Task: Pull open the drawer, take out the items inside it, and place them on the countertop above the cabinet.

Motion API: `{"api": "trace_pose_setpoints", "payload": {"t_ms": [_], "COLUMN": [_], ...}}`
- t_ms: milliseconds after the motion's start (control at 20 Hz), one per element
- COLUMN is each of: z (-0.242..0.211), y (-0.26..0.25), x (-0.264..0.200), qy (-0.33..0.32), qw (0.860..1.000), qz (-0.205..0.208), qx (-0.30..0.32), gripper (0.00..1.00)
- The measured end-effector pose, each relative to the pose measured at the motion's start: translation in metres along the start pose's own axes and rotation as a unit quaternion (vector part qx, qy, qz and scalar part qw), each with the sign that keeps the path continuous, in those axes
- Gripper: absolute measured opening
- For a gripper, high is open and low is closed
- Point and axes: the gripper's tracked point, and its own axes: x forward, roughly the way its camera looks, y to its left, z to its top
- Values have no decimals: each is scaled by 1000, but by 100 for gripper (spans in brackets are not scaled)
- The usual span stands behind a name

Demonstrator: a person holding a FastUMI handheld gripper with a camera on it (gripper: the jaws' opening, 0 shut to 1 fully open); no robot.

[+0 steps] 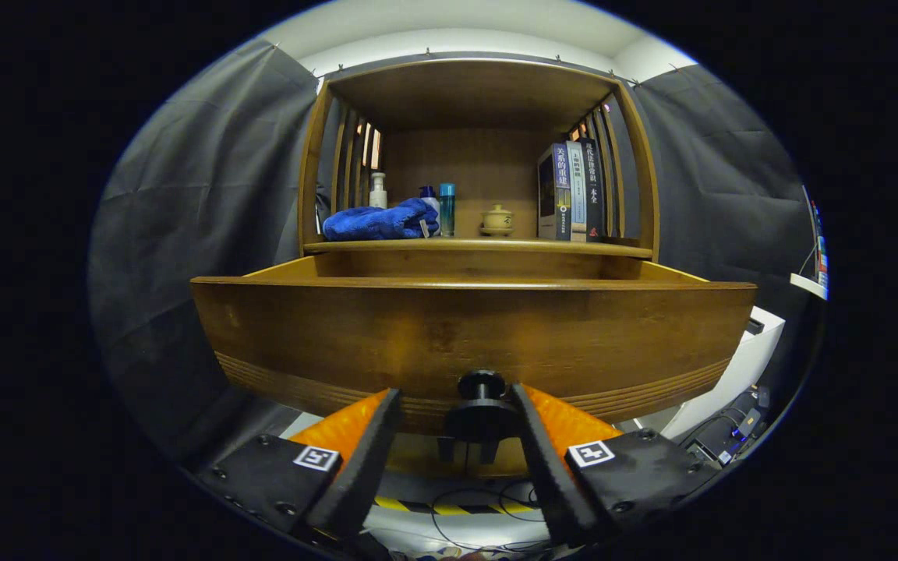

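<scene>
Nearest, the gripper [457, 405] had its fingers spread either side of the small black round knob [482, 387], not visibly pressing it. That knob looked the only rigid hold. Beyond, the dark brown wooden drawer [472, 331] stood pulled out, probably heavy and stiff; its contents were hidden. Farther, the wooden countertop [480, 245] carried a folded blue towel [379, 220].

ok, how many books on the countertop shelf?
3, upright side by side at the shelf's right end, right of the small lidded pot: first book, second book, third book. More could hide behind them. Gripper is open around the drawer knob.
</scene>
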Motion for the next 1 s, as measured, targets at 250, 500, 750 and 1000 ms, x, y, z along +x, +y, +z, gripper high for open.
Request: {"api": "trace_pose_setpoints", "payload": {"t_ms": [250,500,750,1000], "z": [14,175,277,251], "y": [2,-24,-19,-8], "x": [-20,-22,27,115], "qy": [8,-95,-99,29], "qw": [999,994,994,997], "qz": [34,39,53,68], "qx": [18,36,-3,-13], "gripper": [97,96,96,96]}}
